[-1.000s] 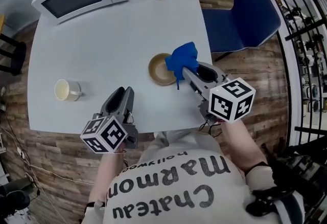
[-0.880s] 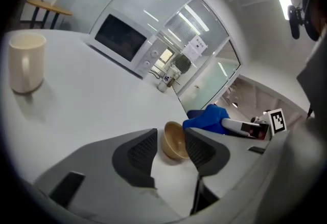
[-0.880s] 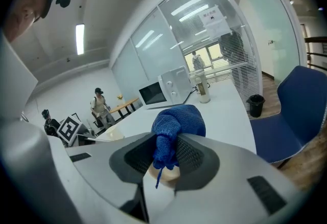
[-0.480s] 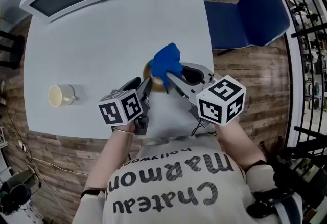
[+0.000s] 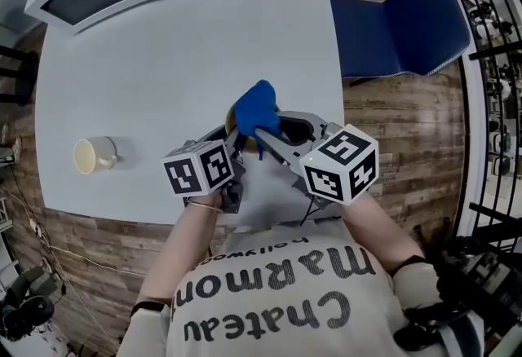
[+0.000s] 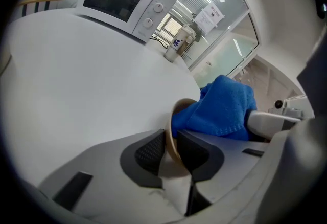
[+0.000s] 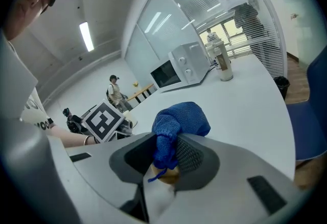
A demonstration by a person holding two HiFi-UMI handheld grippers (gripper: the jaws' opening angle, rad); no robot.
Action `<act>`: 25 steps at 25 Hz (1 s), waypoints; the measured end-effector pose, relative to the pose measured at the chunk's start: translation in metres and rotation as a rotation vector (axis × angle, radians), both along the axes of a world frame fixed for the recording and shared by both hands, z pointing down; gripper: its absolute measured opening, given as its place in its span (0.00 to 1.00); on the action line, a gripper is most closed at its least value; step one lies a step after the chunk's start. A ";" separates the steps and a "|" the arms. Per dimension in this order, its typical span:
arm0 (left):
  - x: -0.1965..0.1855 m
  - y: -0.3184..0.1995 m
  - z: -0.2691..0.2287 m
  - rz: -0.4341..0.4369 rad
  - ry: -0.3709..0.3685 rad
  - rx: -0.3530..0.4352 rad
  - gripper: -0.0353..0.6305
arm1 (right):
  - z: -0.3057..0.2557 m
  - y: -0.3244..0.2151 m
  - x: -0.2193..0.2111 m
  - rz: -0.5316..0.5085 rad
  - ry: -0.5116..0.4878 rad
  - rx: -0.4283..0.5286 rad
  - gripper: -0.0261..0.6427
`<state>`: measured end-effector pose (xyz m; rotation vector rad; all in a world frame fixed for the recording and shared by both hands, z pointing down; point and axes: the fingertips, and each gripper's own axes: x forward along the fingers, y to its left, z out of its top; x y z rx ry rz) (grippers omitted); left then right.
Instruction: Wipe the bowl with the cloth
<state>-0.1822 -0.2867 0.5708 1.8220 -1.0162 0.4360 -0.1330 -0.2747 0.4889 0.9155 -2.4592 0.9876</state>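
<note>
**Position.** The bowl (image 6: 170, 128) sits at the near right part of the bench (image 5: 163, 62), directly ahead of the operator. It is tipped up so that its rim faces the left gripper view almost edge-on. The blue cloth (image 7: 181, 118) is bunched over and into the bowl's open side.

**Left tongs** (image 6: 171, 140). The jaws have just been closing, with the bowl's rim between them. One pad now bears on the outer wall and the other on the inner wall, so the opening is no wider than that wall.

**Right tongs** (image 7: 166, 151). The jaws are clamped on a fold of the cloth. The rest of the cloth bulges out beyond the tips, and a loose thread hangs below.

**Handling, bowl.** It appears to be a small, thin-walled, rigid tan bowl, probably light. The surface looks smooth, so it may slide or pivot in a narrow rim grip once wiping pressure is applied. Hold it at the rim, with the pads well over the edge. Keep the hold opposite the area being wiped.

**Handling, cloth.** The cloth is soft, knitted and compliant, and it conforms to the bowl's curve. Keep the hold on a gathered fold near its middle, so that a padded wad, not the tong tips, meets the bowl.
</note>
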 end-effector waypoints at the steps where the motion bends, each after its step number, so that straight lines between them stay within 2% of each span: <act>1: 0.000 0.001 0.000 -0.002 -0.009 0.002 0.16 | 0.002 0.002 -0.002 -0.004 0.005 -0.005 0.19; 5: -0.006 -0.001 -0.009 -0.012 -0.049 0.055 0.11 | 0.005 0.003 -0.011 -0.020 0.013 -0.012 0.19; 11: -0.021 0.001 -0.048 -0.011 -0.125 0.262 0.09 | -0.006 0.017 -0.037 -0.097 -0.006 0.012 0.19; 14: -0.034 0.006 -0.067 -0.003 -0.214 0.380 0.08 | -0.013 0.024 -0.052 -0.113 -0.014 0.020 0.19; 17: -0.049 0.014 -0.079 0.004 -0.309 0.462 0.07 | -0.018 0.029 -0.067 -0.111 -0.018 0.030 0.19; 21: -0.069 0.024 -0.089 0.028 -0.382 0.511 0.06 | -0.024 0.034 -0.087 -0.108 -0.022 0.057 0.19; 25: -0.086 0.029 -0.095 0.063 -0.448 0.520 0.06 | -0.025 0.034 -0.105 -0.082 -0.037 0.042 0.19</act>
